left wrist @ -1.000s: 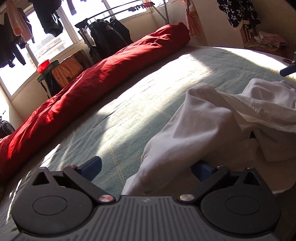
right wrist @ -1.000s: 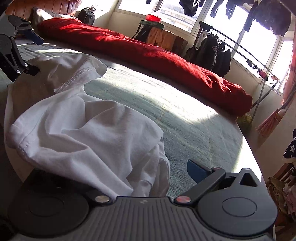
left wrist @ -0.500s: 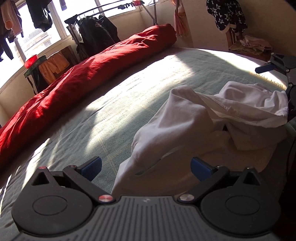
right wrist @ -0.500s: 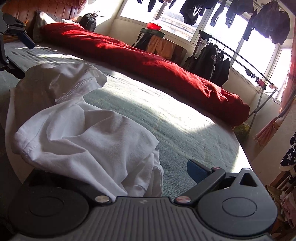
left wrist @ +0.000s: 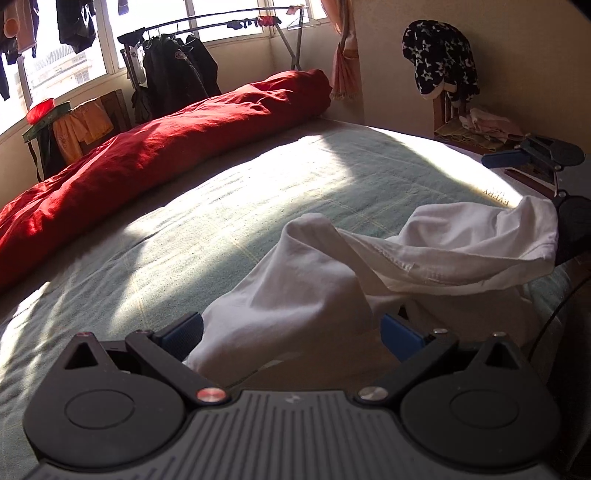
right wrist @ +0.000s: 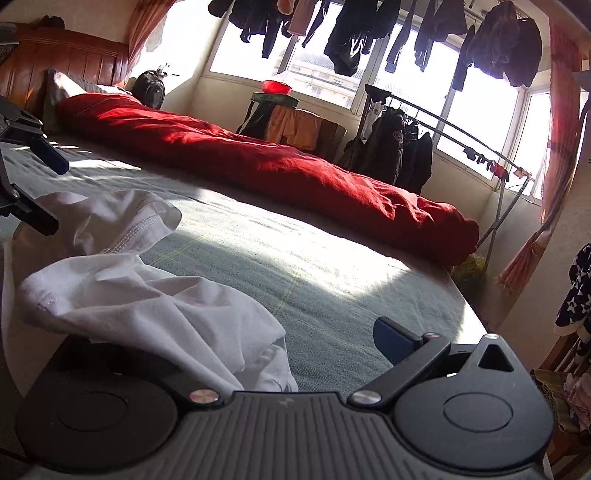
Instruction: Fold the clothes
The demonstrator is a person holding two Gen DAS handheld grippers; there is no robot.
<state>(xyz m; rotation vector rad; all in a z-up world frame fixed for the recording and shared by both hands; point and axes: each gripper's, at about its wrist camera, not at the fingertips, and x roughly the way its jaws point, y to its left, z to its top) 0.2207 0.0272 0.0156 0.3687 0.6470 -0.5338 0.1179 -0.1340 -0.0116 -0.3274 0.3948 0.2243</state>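
Bed: green cover [left wrist: 229,221], sunlit patches, centre frame.
Duvet: red roll [left wrist: 155,147], far edge.
Windows: bright panes [right wrist: 480,110], clothes hanging above.
Headboard: wood [right wrist: 66,62], upper left.

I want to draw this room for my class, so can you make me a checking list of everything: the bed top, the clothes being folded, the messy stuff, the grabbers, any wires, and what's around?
Surface: green bed cover, partly sunlit.
Job's things: one white garment, crumpled, lying between the two grippers.
Clutter: rolled red duvet along the far side of the bed.
Grippers: left gripper open, cloth between its fingers; right gripper open, cloth draped over one finger.
Cables: thin dark cable at the right edge of the left wrist view.
Surroundings: clothes rack by the windows, hanging dark clothes, wooden headboard, star-patterned garment on a chair.
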